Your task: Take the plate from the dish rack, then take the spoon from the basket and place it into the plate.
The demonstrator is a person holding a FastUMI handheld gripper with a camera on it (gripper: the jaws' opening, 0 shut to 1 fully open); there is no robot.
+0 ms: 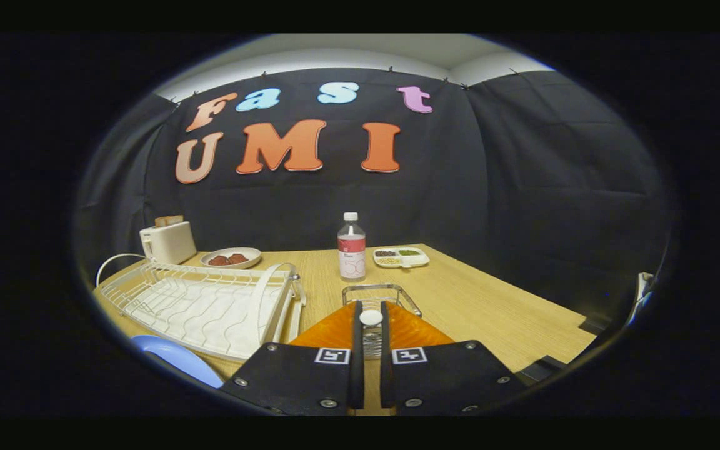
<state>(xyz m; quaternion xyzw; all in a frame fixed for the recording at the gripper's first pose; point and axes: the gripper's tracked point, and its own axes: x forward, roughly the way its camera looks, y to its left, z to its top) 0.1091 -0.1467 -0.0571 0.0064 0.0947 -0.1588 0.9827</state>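
Fingers [370, 350] were nearly closed, pinching the spoon [370, 318] above the basket [380, 294]; rack [204, 303] stood empty, blue plate [175, 359] already out beside it, spoon placement remaining.

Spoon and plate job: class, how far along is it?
Done: the blue plate lies on the table beside the dish rack. In hand: the fingers grip the spoon over the basket. Left: placing it into the plate.
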